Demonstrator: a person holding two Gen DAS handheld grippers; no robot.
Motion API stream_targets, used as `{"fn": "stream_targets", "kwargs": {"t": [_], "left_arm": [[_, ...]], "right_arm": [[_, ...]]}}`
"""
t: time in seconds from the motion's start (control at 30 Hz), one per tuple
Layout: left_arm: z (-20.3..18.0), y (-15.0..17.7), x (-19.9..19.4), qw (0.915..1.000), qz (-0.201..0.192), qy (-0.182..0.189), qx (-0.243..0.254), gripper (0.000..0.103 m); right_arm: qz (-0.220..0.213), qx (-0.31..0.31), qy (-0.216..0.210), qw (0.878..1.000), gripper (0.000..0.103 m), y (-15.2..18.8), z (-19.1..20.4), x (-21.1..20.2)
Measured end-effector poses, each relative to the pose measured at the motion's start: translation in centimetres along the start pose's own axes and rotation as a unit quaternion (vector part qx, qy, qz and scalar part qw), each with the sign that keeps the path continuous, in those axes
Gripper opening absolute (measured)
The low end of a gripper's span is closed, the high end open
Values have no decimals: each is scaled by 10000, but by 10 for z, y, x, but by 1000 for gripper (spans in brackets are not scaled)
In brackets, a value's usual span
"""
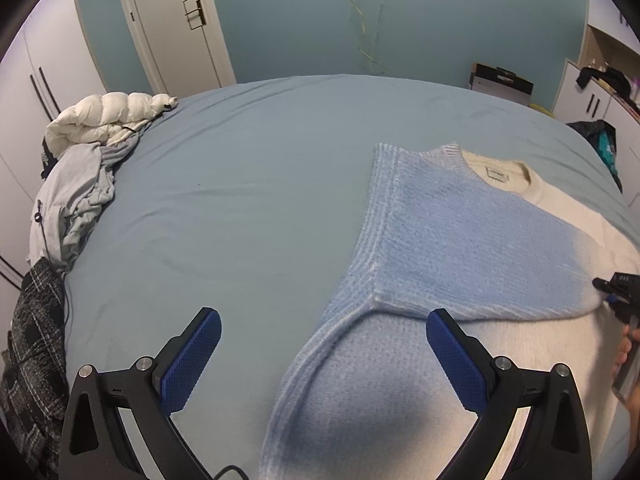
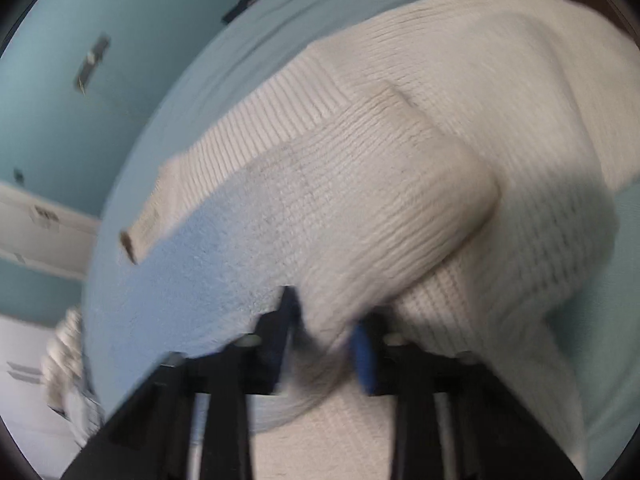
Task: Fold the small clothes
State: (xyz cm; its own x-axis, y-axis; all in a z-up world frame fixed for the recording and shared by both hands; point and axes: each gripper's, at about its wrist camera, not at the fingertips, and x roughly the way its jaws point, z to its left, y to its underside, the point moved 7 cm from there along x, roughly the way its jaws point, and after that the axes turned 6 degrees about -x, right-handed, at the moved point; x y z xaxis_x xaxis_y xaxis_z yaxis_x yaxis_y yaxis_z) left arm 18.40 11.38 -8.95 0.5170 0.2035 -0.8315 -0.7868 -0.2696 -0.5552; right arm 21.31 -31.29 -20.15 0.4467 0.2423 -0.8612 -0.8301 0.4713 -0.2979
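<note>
Teal wall (image 1: 280, 20), white door (image 1: 176, 20), bed w/ blue sheet (image 1: 240, 200), white cabinets (image 1: 592, 100)

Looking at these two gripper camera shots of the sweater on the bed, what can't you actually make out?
- Left wrist view: the sweater runs off the right and bottom edges, so its full outline is cut off.
- Left wrist view: the print on the neck label is too small to read.
- Right wrist view: motion blur smears the right gripper; the fabric between its fingers hides how firmly they pinch.
- Left wrist view: the clothes pile is too bunched to count.

My left gripper (image 1: 323, 354) had black arms with silver screws and blue dotted pads on its fingers (image 1: 456, 364). My right gripper (image 2: 326, 332) looked the same.
</note>
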Motion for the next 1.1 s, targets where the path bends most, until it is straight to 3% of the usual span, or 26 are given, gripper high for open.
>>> {"fn": "stream_targets", "kwargs": {"t": [0.13, 0.2, 0.33, 0.37, 0.43, 0.5, 0.67, 0.77, 0.93, 1.1], "left_arm": [[-7, 2, -4, 9999, -31, 45, 101, 103], [-10, 3, -6, 9998, -49, 24, 190, 103], [-16, 8, -7, 9995, -31, -14, 323, 103], [-17, 8, -8, 9994, -40, -21, 348, 103], [-20, 10, -10, 9991, -58, -35, 411, 103], [-23, 11, -11, 9988, -70, -34, 480, 103], [-27, 15, -16, 9980, -112, -108, 605, 103], [-29, 16, -21, 9979, -134, -71, 622, 103], [-33, 18, -21, 9972, -149, -131, 717, 103], [-37, 20, -13, 9975, 37, 33, 698, 103]], "right_arm": [[-583, -138, -218, 9980, 10, -6, 18, -32], [-582, -169, -127, 9981, 11, 1, 19, -36], [320, -459, 560, 9969, 36, 16, 7, -3], [370, -437, 467, 9973, 39, 19, 2, -7], [161, -291, 67, 9994, 63, 21, -10, -29], [-98, -180, -97, 9997, 81, 25, -27, -60], [-683, 144, 203, 9974, 82, 24, -107, -125], [-924, 782, 357, 9920, 82, 18, -164, -143], [-1351, 2017, 6, 9701, 82, 11, -239, -151], [-1575, 2343, 119, 9593, 82, -19, -261, -137]]}}
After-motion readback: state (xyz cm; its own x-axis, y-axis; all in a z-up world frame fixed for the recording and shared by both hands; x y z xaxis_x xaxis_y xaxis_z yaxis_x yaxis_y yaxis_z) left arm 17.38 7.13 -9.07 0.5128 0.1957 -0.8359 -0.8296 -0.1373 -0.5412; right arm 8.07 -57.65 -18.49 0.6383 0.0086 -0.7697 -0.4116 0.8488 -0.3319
